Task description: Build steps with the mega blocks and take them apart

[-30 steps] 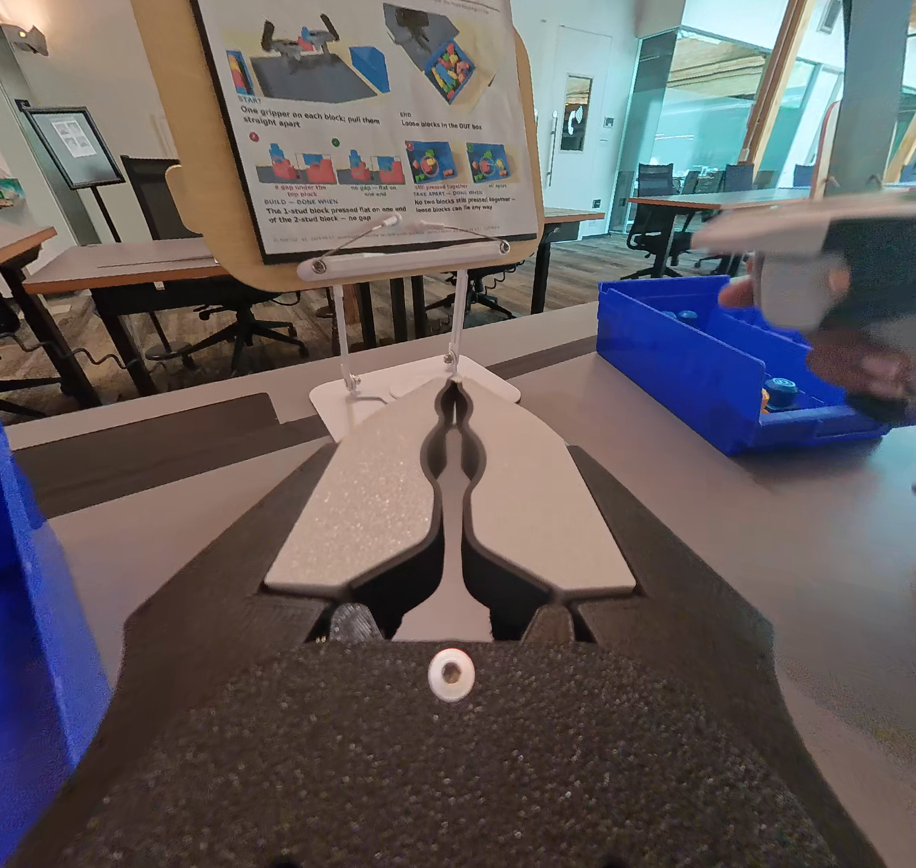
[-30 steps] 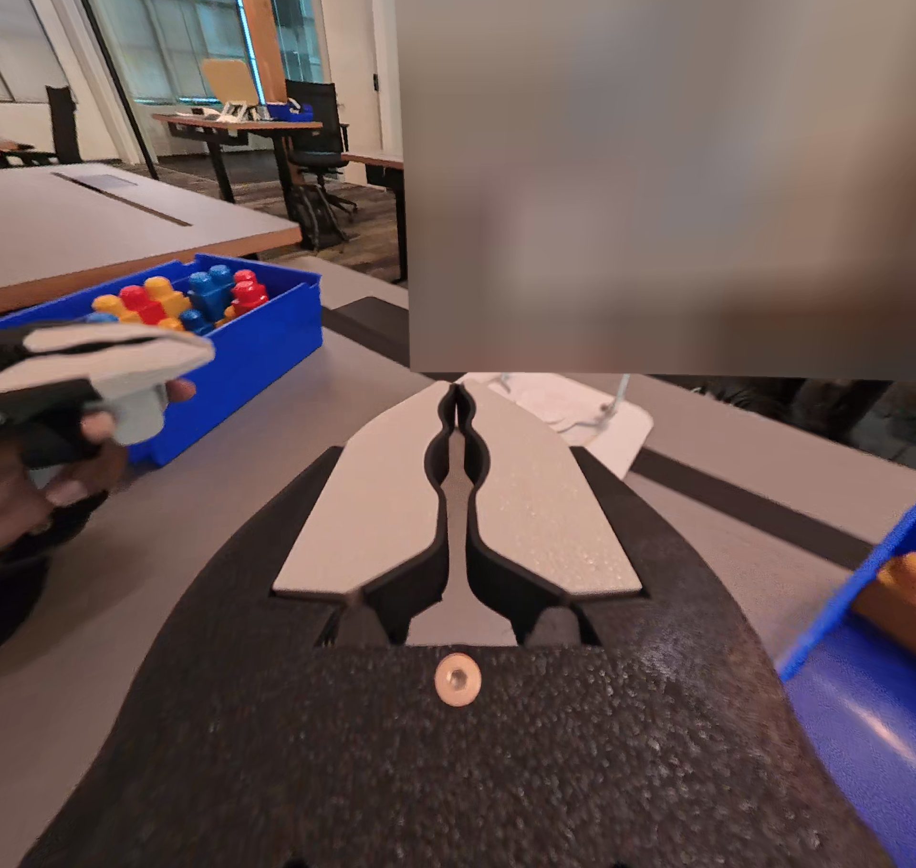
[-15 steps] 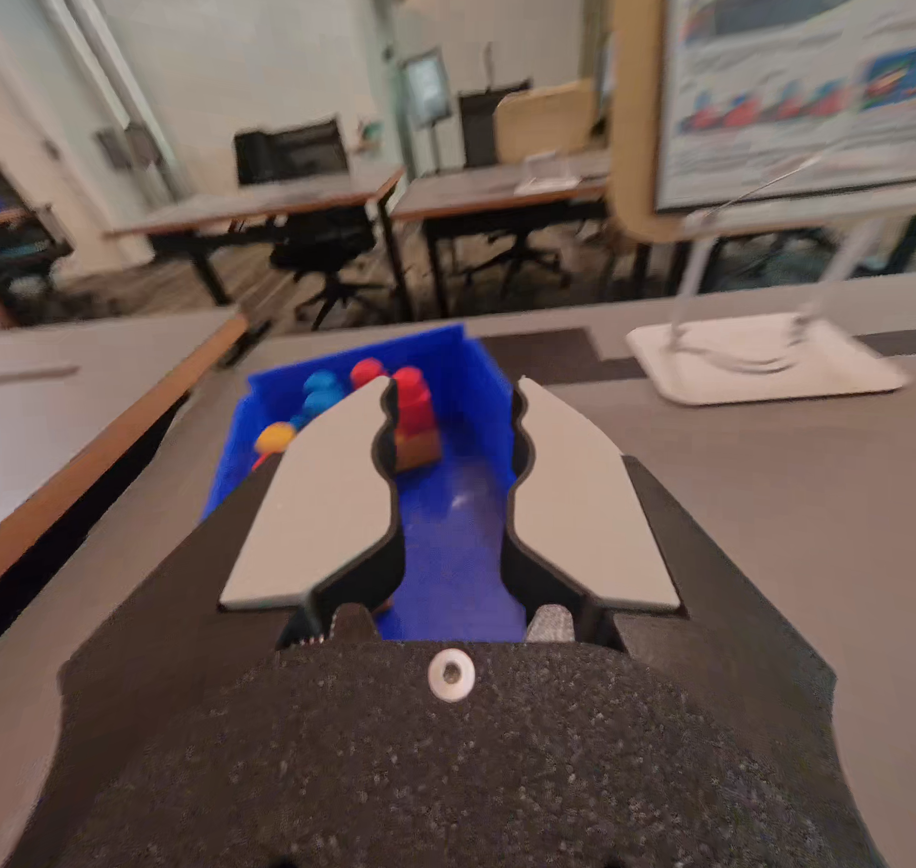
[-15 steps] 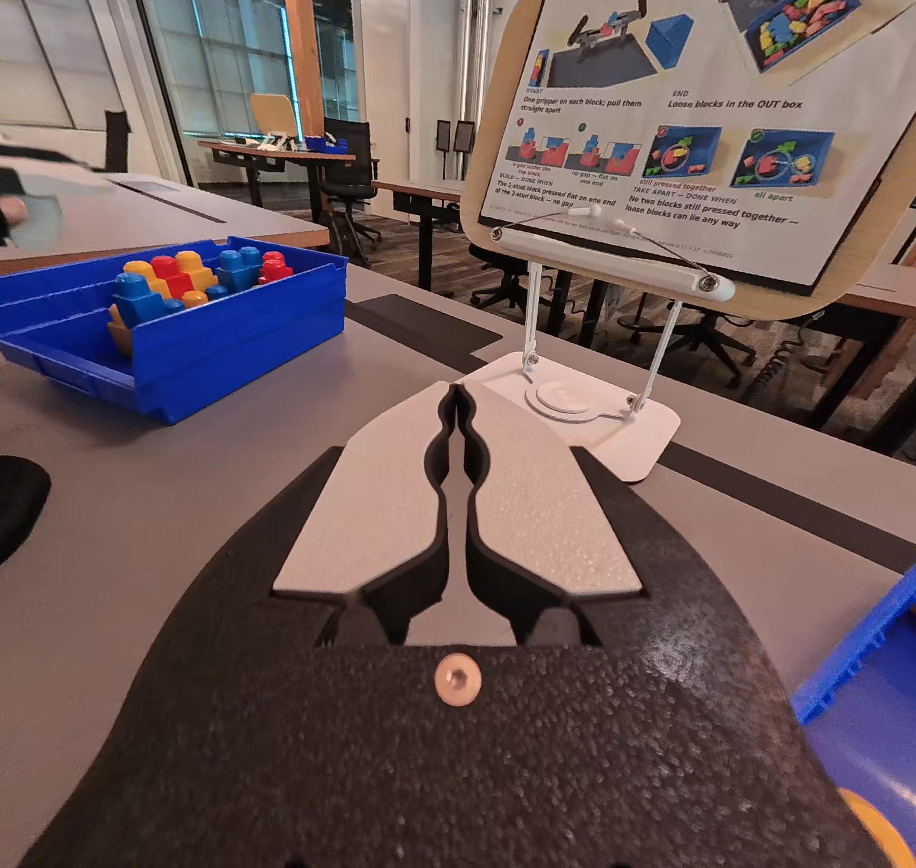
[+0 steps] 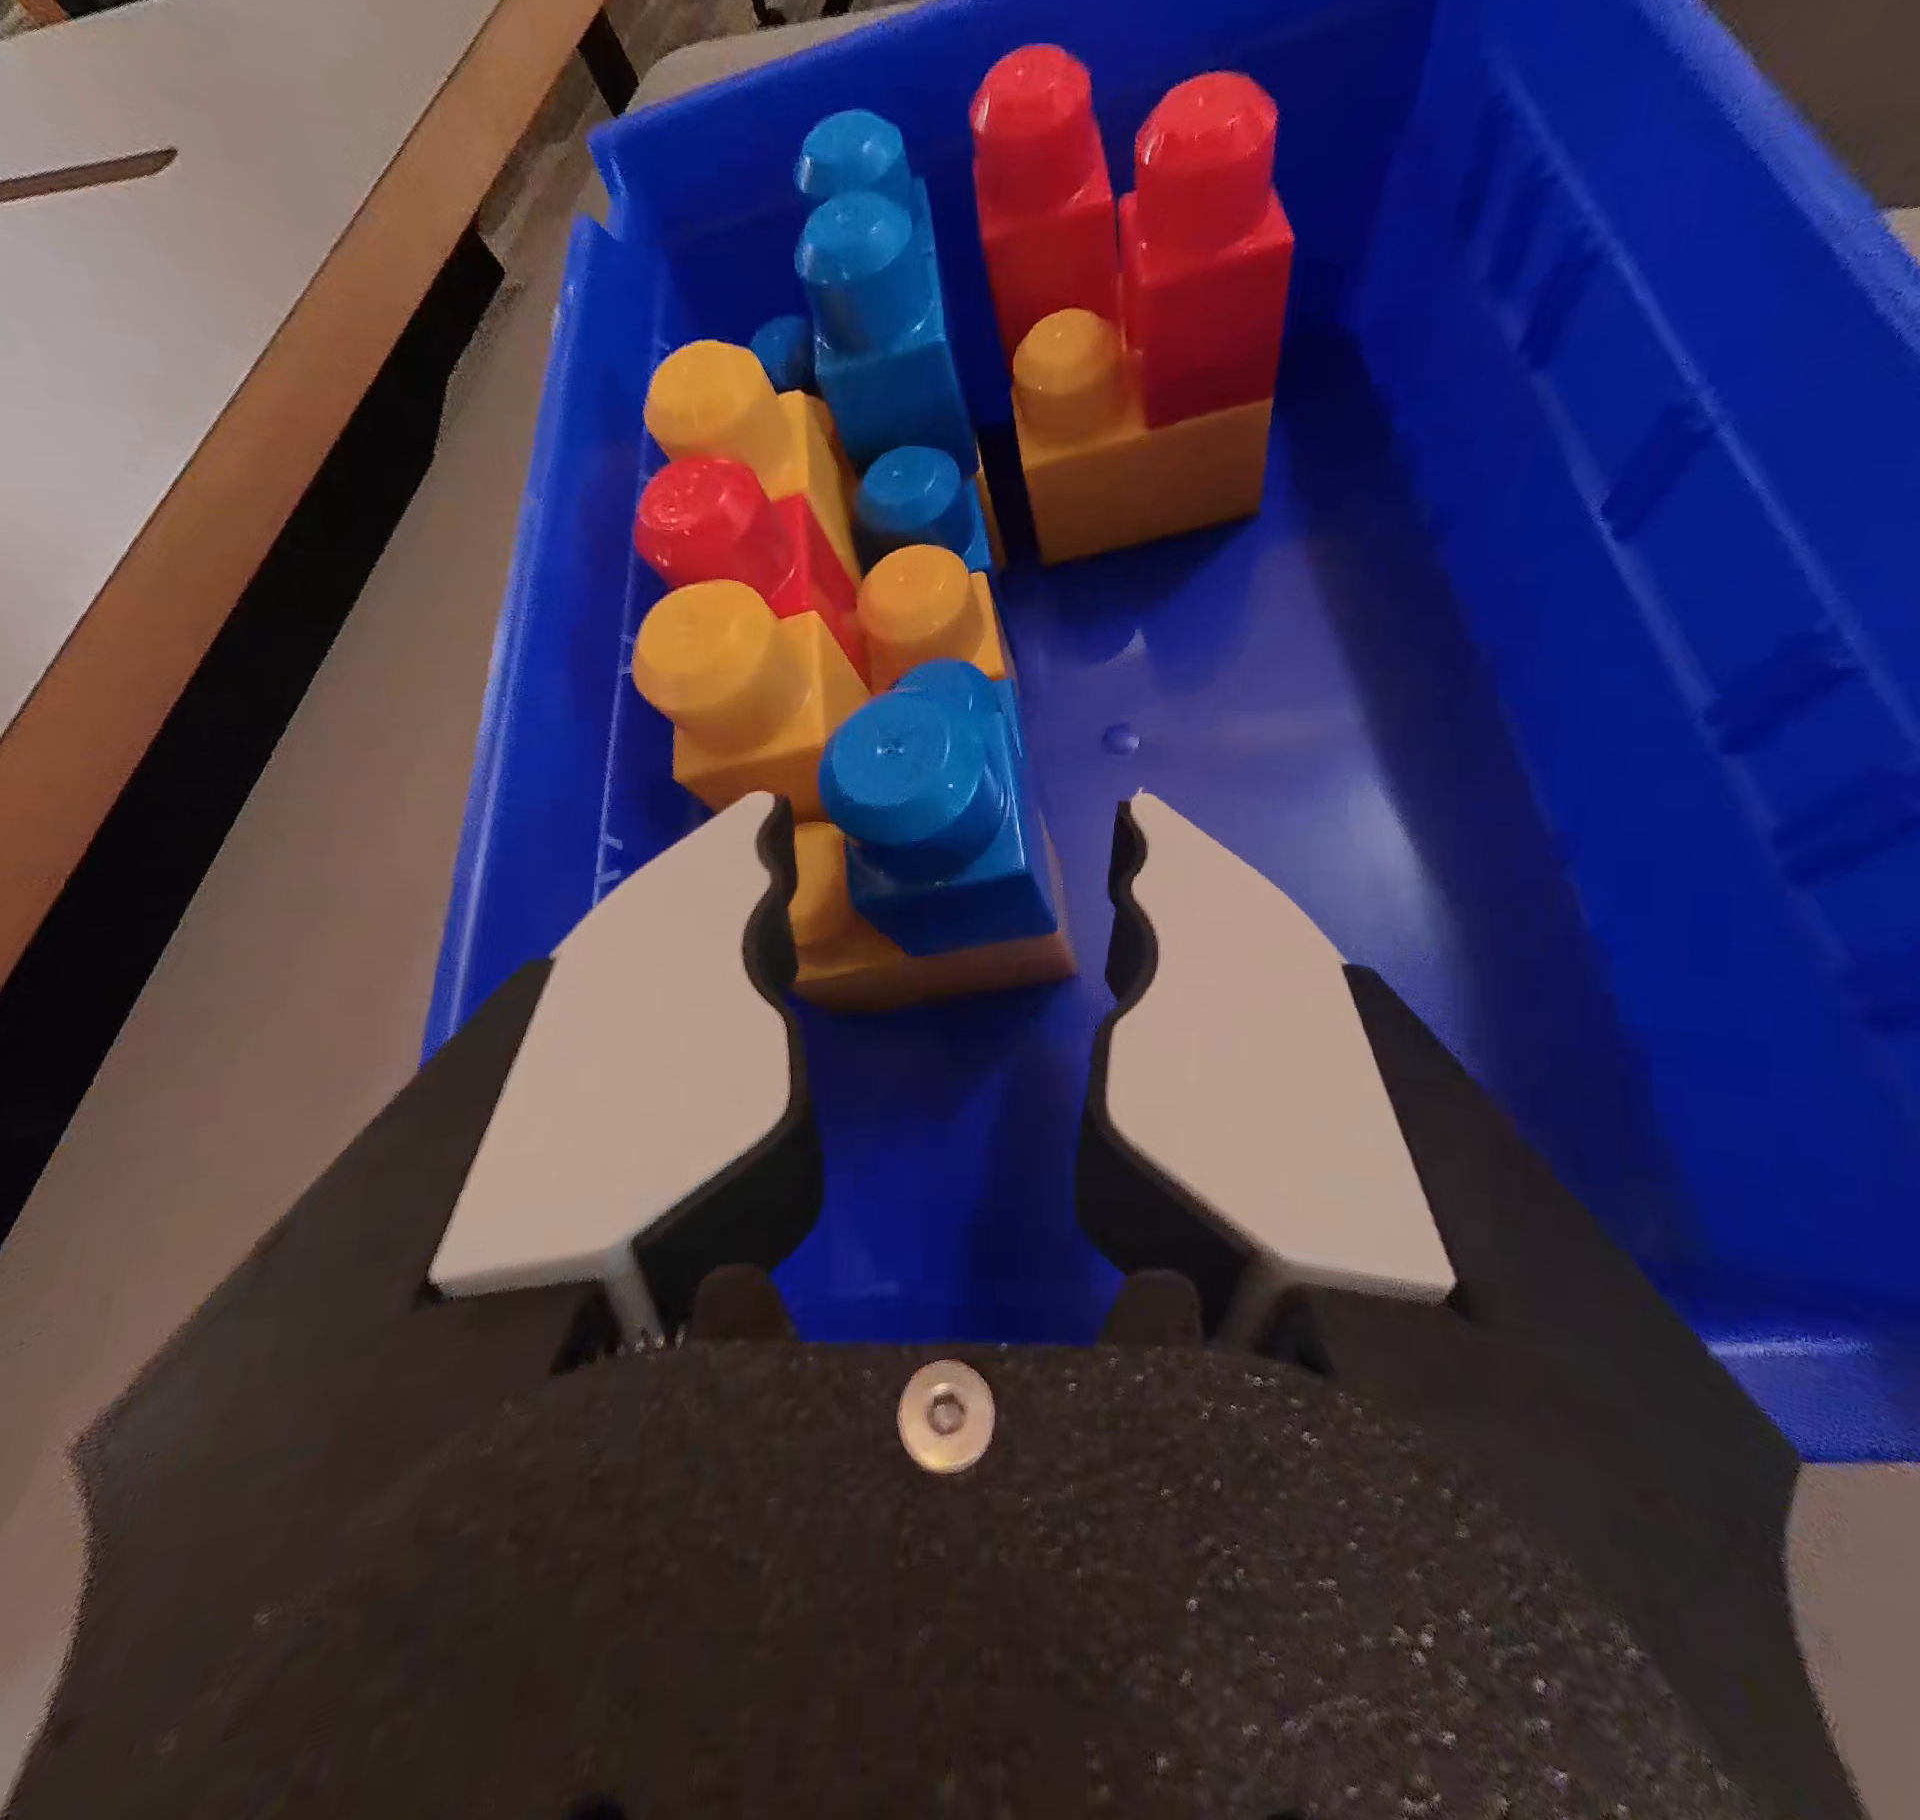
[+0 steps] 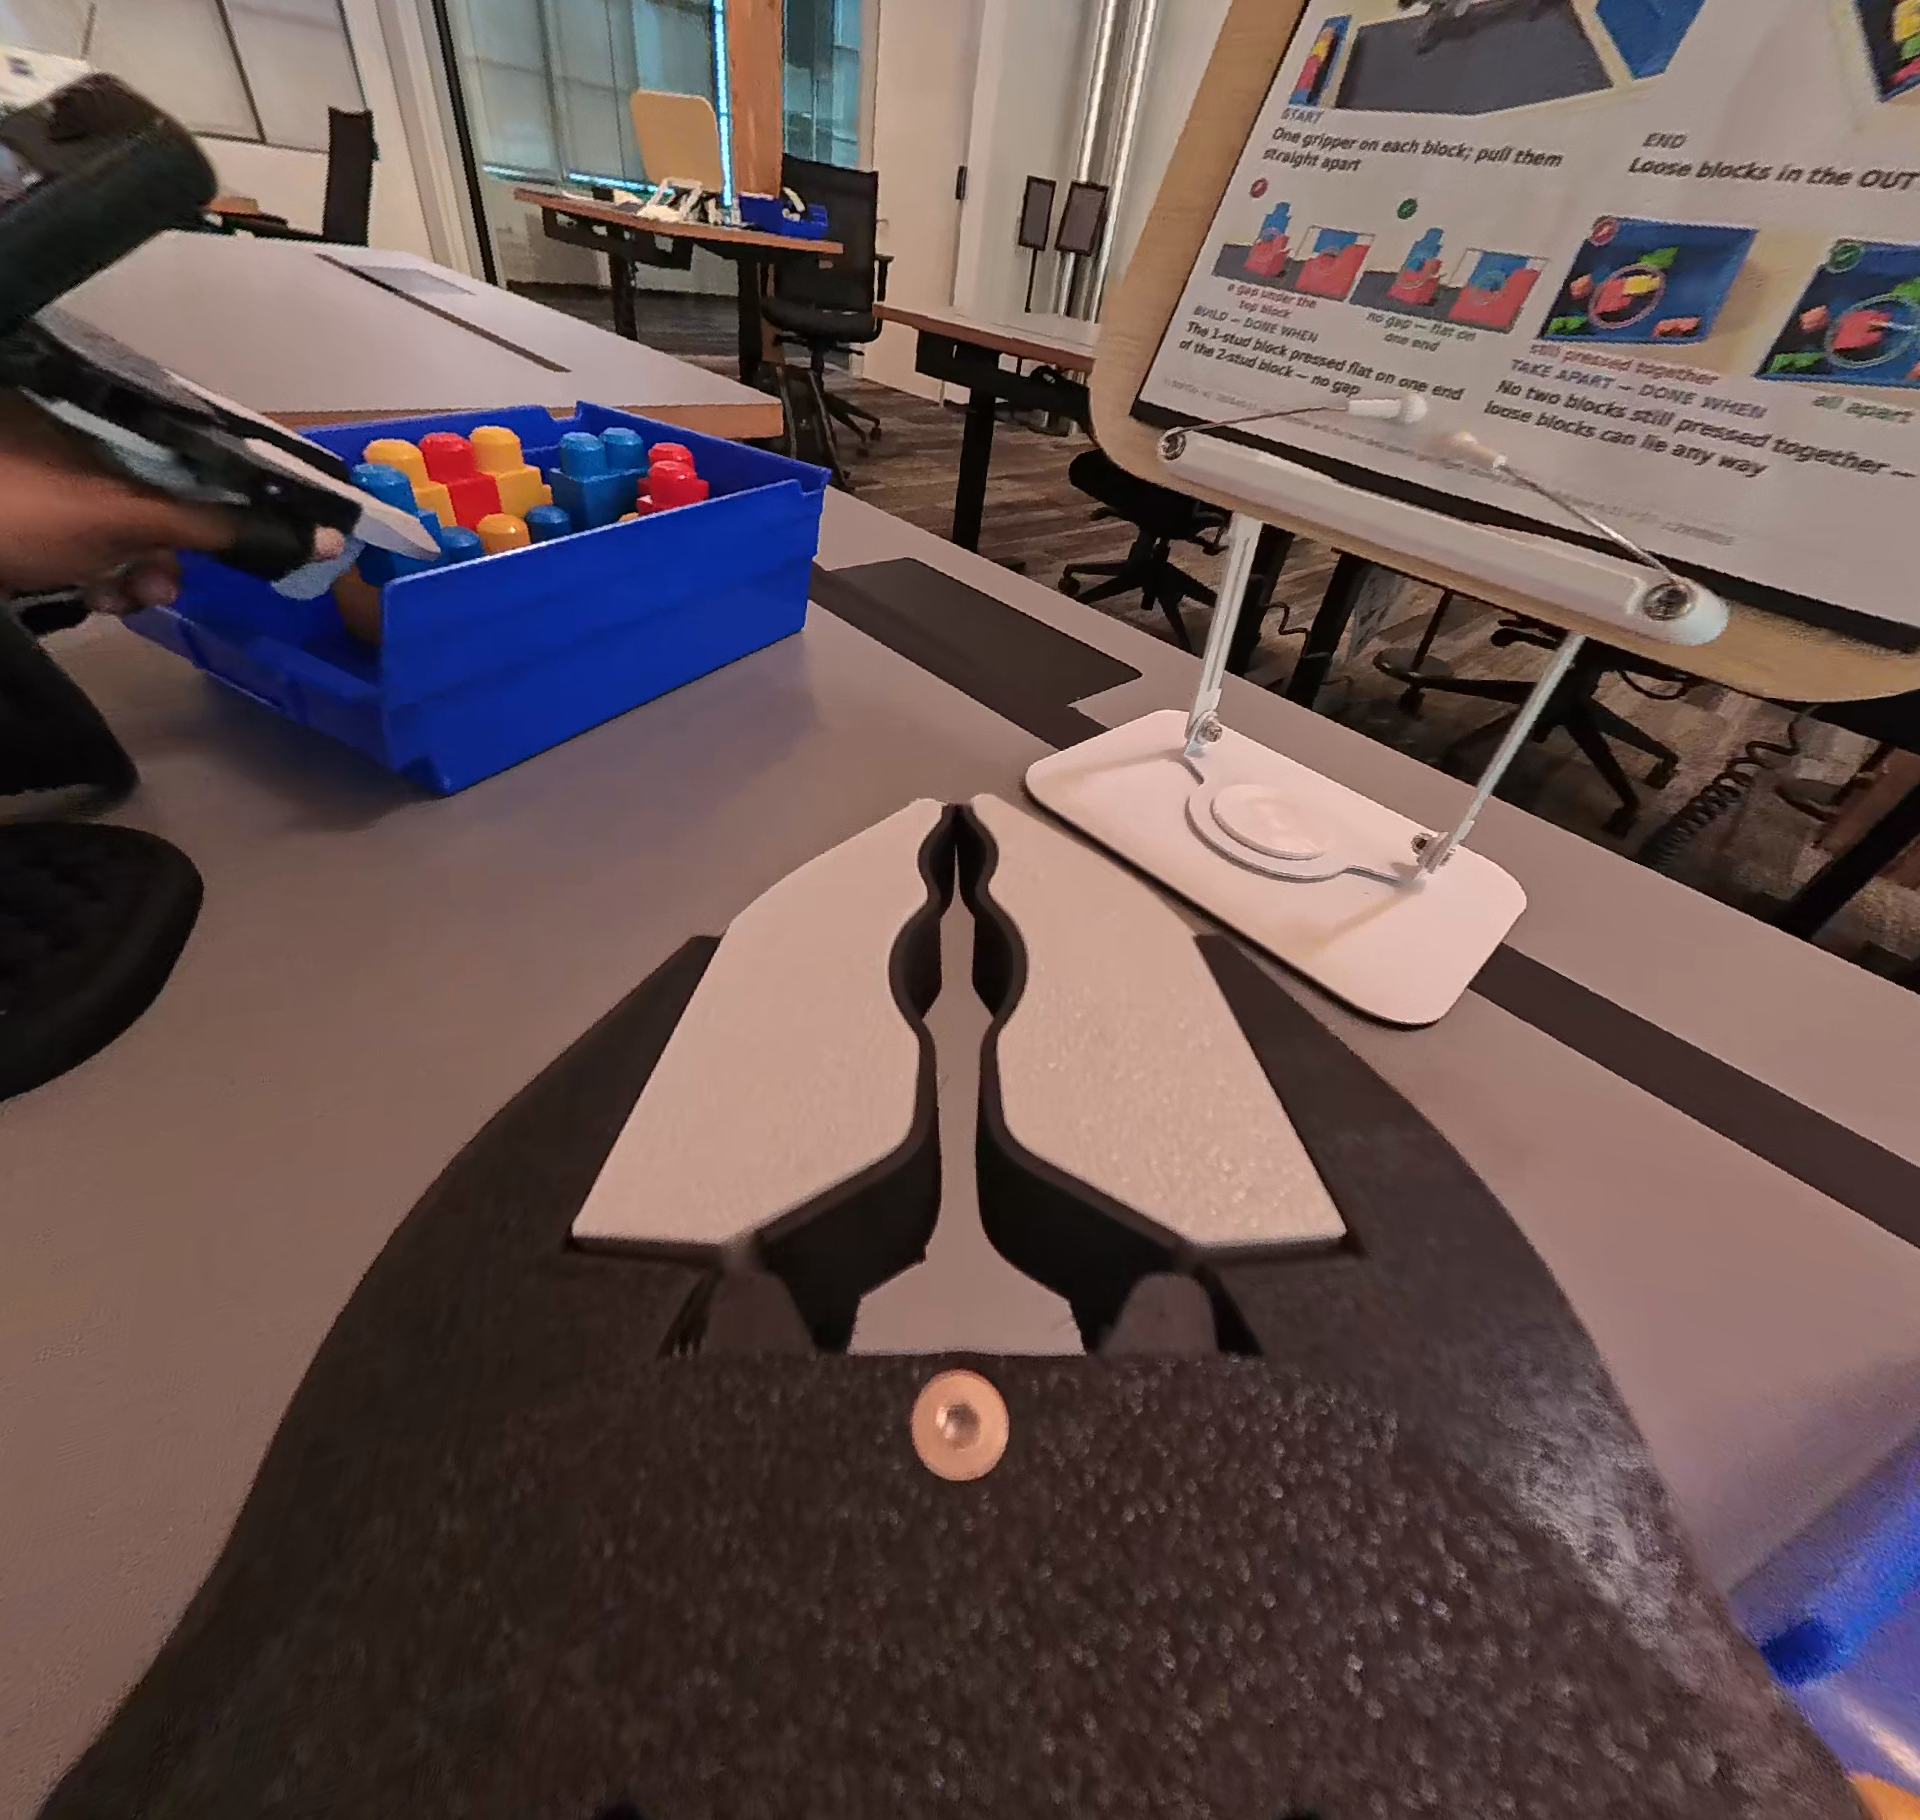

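the left claw (image 5: 940,814) hangs wide apart inside the blue bin (image 5: 1621,627) on the bench (image 6: 520,939), its fingers either side of a blue block (image 5: 940,814) pressed on a yellow block (image 5: 925,965), seemingly not yet touching. more red, yellow and blue mega blocks (image 5: 831,482) stand behind; two red ones top a yellow base (image 5: 1143,482). the right claw (image 6: 954,820) is closed, empty, near the white stand (image 6: 1278,877).

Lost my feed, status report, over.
Left hand-held gripper open, straddling blue-on-yellow step in bin. Right hand-held gripper shut, empty, over table. Neighbouring blocks crowd the left finger.
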{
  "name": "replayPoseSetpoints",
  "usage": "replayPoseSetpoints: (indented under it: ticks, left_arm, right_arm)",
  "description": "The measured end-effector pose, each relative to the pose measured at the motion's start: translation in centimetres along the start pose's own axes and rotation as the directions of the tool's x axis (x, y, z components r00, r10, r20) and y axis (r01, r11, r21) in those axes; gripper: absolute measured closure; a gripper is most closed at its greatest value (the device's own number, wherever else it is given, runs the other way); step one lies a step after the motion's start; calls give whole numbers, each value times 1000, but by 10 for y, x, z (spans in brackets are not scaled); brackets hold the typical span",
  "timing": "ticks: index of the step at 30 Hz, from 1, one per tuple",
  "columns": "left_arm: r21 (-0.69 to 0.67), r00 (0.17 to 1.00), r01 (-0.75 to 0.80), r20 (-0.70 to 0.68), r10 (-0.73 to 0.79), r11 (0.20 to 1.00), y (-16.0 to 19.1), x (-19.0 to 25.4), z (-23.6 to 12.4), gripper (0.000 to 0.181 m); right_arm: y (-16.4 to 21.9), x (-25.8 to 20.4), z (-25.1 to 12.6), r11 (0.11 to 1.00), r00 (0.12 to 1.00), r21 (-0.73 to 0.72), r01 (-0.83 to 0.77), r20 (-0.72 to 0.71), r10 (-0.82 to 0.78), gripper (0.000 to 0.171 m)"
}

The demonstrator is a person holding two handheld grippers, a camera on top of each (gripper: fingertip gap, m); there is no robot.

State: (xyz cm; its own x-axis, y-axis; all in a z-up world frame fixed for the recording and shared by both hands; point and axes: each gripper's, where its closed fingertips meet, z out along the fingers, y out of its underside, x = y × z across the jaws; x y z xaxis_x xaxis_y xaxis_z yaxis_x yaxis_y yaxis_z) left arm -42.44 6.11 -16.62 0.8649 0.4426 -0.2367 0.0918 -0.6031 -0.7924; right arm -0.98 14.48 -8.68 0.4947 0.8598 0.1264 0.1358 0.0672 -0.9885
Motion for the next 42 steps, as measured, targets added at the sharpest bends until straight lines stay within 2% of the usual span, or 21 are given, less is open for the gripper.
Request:
replayPoseSetpoints:
  ticks: [3, 4, 5, 10, 15, 20, 22, 25, 28, 30, 32, 38, 39, 40, 42]
  left_arm:
    - [-85, 998, -64, 19, 66, 994, 14, 0, 12, 123]
    - [-87, 993, -99, 55, 104, 991, 15, -5, 12, 135]
    - [-90, 992, -112, 47, 117, 990, 14, -4, 11, 137]
    - [-42, 990, -127, 51, 129, 991, 5, -5, -4, 139]
    - [178, 986, -167, 46, 161, 970, -39, 15, -52, 139]
    - [451, 971, -208, -13, 239, 868, -95, 65, -117, 140]
    - [538, 952, -182, -114, 286, 823, -109, 101, -138, 140]
    - [612, 875, -108, -315, 367, 784, -120, 165, -162, 140]
    - [620, 757, -27, -500, 421, 784, -118, 225, -180, 140]
    - [619, 690, -20, -559, 459, 785, -109, 257, -186, 140]
    - [626, 649, -22, -584, 487, 780, -95, 285, -187, 140]
    - [592, 561, 19, -673, 481, 806, -55, 330, -193, 140]
    - [591, 549, 7, -677, 491, 806, -51, 334, -195, 140]
    - [585, 536, 12, -688, 489, 811, -49, 337, -197, 140]
    - [596, 536, 24, -685, 493, 802, -47, 338, -199, 141]
  right_arm:
    - [3, -4, 2, 1000, 1000, -12, 11, 12, -11, 171]
    - [3, -5, 2, 1000, 1000, -13, 14, 15, -14, 171]
    - [3, -6, 2, 1000, 1000, -13, 16, 17, -16, 171]
    - [1, -7, 1, 1000, 1000, -8, 22, 22, -22, 171]
    - [0, -10, 1, 1000, 999, 2, 27, 35, -27, 171]
    - [4, -19, 3, 998, 996, -10, 55, 67, -54, 171]
    - [6, -21, 4, 997, 995, -24, 78, 70, -76, 169]
    - [7, -24, 5, 993, 991, -30, 110, 76, -107, 158]
    - [3, -26, 5, 989, 987, -25, 148, 62, -146, 137]
    - [7, -30, 7, 983, 983, -56, 175, 66, -171, 117]
    - [13, -35, 11, 976, 978, -81, 201, 75, -195, 109]
    - [46, -50, 23, 945, 963, -190, 267, 99, -252, 109]
    - [49, -49, 24, 940, 961, -204, 275, 80, -264, 115]
    - [50, -47, 25, 938, 958, -195, 286, 61, -280, 130]
    - [50, -48, 24, 939, 956, -179, 294, 63, -287, 135]
